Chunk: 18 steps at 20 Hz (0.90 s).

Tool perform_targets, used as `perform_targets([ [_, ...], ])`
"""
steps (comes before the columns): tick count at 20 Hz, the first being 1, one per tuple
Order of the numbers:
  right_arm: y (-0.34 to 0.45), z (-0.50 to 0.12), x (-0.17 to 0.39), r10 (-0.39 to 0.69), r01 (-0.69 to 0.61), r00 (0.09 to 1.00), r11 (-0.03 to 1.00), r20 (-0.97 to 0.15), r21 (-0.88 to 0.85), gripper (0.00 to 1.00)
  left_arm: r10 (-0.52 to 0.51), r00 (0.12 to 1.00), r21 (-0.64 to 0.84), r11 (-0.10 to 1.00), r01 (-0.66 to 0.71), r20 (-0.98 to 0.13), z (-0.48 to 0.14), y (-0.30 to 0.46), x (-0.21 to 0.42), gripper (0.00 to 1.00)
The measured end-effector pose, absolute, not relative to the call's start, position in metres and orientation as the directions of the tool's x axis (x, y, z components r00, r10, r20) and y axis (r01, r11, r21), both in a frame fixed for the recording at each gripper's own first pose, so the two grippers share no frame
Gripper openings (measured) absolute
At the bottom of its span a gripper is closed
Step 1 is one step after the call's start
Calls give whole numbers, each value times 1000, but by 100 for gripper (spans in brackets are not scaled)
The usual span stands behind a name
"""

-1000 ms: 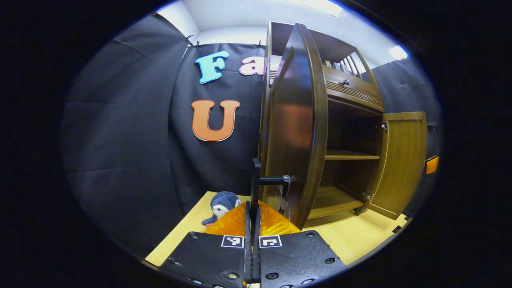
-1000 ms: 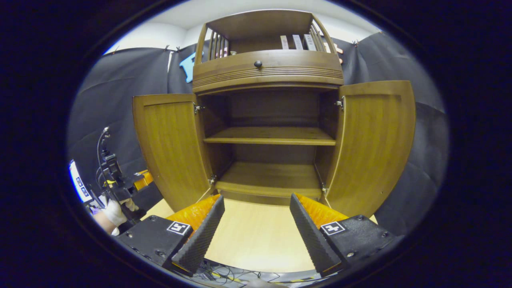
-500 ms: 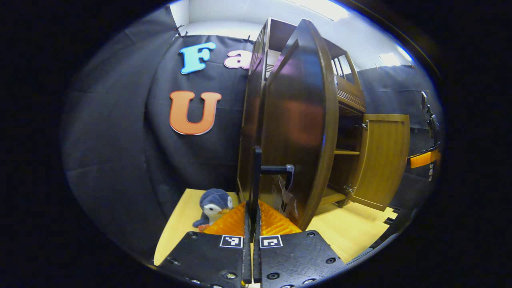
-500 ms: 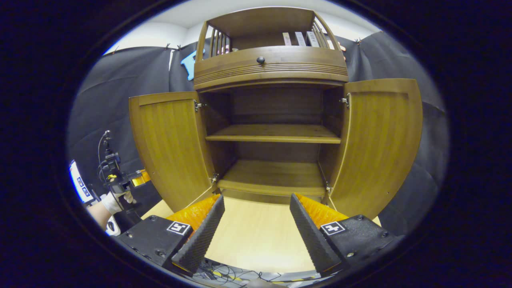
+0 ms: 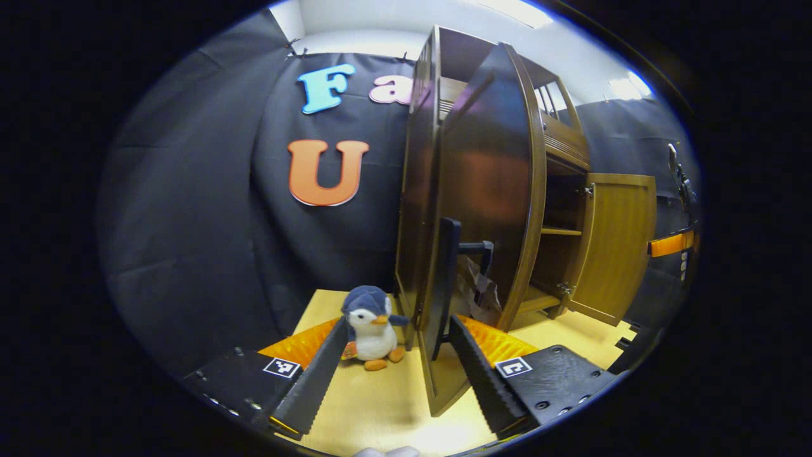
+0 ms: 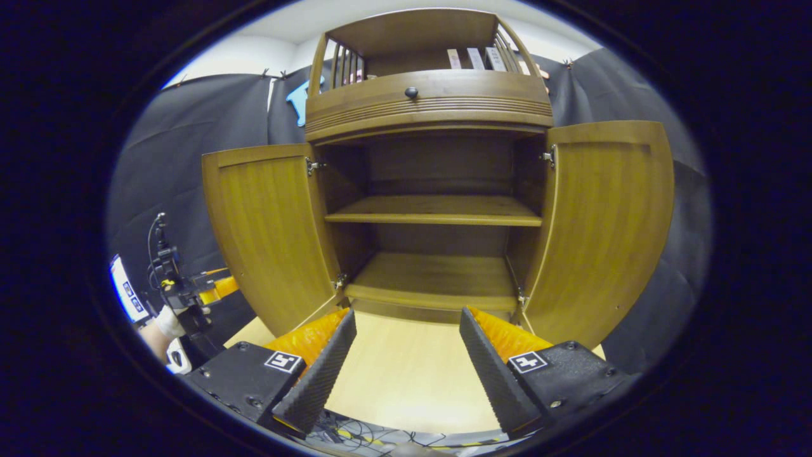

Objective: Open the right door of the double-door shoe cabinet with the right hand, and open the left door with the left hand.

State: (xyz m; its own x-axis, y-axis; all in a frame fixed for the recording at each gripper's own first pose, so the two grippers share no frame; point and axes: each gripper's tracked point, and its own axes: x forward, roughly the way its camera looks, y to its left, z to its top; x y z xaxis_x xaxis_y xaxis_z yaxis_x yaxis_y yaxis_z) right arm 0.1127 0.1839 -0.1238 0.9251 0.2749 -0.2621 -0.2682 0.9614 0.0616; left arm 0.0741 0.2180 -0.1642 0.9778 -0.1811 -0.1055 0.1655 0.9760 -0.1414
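Note:
The brown wooden shoe cabinet [image 6: 428, 105] stands with both doors swung wide. In the right gripper view its left door [image 6: 266, 228] and right door [image 6: 602, 222] flank two bare shelves. My right gripper [image 6: 406, 316] is open, hanging in front of the lower shelf and touching nothing. In the left gripper view the left door [image 5: 488, 184] is seen edge-on, and its dark bar handle [image 5: 448, 279] stands between the fingers of my open left gripper [image 5: 398, 322], nearer the right finger, with no finger pressing on it. The left gripper [image 6: 212, 289] also appears far off, held by a gloved hand [image 6: 168, 320].
A small plush penguin [image 5: 371, 324] sits on the light wooden table [image 6: 406, 374] just left of the cabinet. A drawer with a round knob [image 6: 412, 92] tops the doors. Cables [image 6: 355, 435] lie at the table's near edge. The right gripper [image 5: 672, 243] shows beyond the right door.
My left gripper has gone from shut on the left door's handle to open, letting it go and drawing back a little. The right gripper has hardly moved.

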Motion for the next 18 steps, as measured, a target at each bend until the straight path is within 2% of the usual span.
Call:
perform_targets([
  [2, 183, -123, 115, 280, -273, 924, 960, -259, 64, 100, -92, 990, -114, 990, 79, -109, -154, 238, 59, 95],
  [3, 183, -122, 116, 282, -275, 925, 959, -255, 66, 100, -50, 994, -100, 994, 40, -102, -145, 244, 52, 100],
  [4, 181, -121, 118, 283, -275, 925, 959, -251, 67, 100, -11, 995, -88, 996, 2, -103, -136, 247, 45, 95],
  [7, 170, -119, 125, 274, -266, 932, 962, -237, 65, 100, 60, 996, -30, 998, -62, -69, -98, 236, 25, 95],
  [11, 139, -111, 132, 239, -226, 948, 971, -210, 83, 100, 66, 998, 2, 998, -66, -16, -42, 184, 8, 95],
  [14, 107, -96, 134, 191, -181, 967, 981, -170, 69, 100, 61, 998, -39, 997, -60, 14, -5, 138, 5, 95],
  [18, 67, -71, 129, 139, -133, 984, 989, -109, 63, 100, 23, 999, -66, 998, -21, 25, 17, 72, 17, 94],
])
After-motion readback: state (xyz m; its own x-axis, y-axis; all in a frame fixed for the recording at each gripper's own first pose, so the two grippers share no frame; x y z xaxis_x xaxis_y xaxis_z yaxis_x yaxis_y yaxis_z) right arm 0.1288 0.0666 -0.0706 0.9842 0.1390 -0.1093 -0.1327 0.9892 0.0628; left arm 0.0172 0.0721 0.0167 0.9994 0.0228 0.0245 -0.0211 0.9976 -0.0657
